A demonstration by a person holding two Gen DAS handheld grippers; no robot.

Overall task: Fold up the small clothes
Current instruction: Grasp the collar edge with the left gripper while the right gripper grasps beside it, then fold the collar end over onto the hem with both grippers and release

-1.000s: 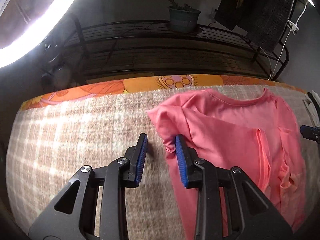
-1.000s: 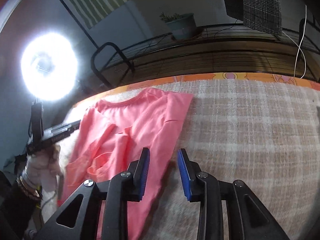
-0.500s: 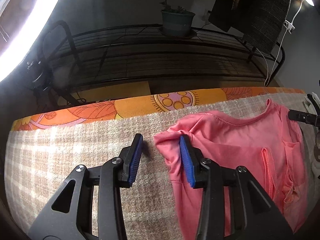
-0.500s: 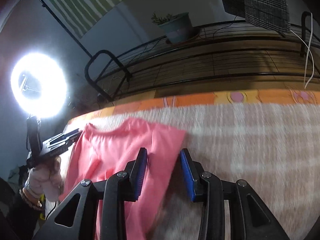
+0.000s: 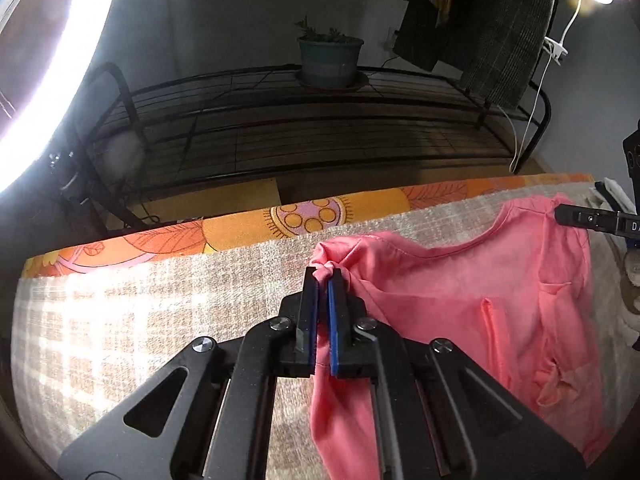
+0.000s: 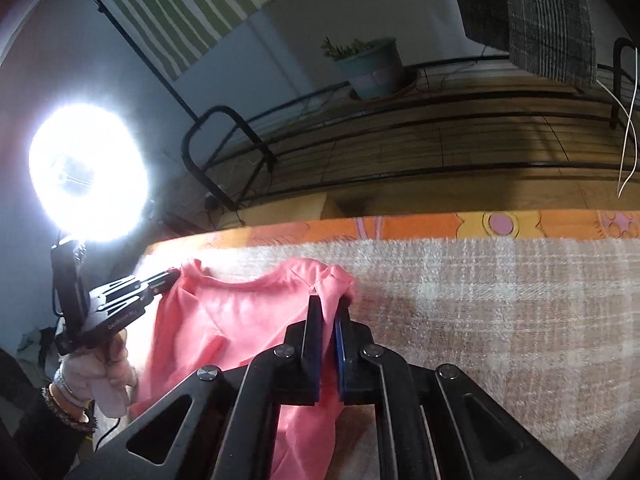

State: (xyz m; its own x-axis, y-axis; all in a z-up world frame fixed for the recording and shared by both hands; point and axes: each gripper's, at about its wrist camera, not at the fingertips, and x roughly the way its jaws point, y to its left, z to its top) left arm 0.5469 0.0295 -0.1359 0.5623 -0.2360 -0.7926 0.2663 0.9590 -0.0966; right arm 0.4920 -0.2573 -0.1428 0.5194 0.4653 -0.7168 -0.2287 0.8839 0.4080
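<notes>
A small pink shirt [image 5: 480,312] lies on a beige plaid blanket [image 5: 160,312], neckline towards the far edge. In the left wrist view my left gripper [image 5: 324,274] is shut on the shirt's left shoulder corner, and the cloth bunches between the blue pads. The right gripper's black tip [image 5: 560,214] shows at the shirt's other shoulder. In the right wrist view my right gripper [image 6: 329,302] is shut on the right shoulder corner of the shirt [image 6: 240,320]. A hand [image 6: 108,372] holds the left gripper [image 6: 172,277] at the far shoulder.
An orange flowered cloth [image 5: 248,228] edges the blanket's far side. Beyond it stands a black metal rack [image 5: 320,128] with a potted plant [image 5: 330,58]. A bright ring light [image 6: 88,172] stands at the left. Dark clothes [image 5: 500,20] hang at the upper right.
Both grippers stood open over the shirt's shoulder corners; now both have shut on the cloth. The pinched corners bunch up, and the shirt stretches between the two grippers.
</notes>
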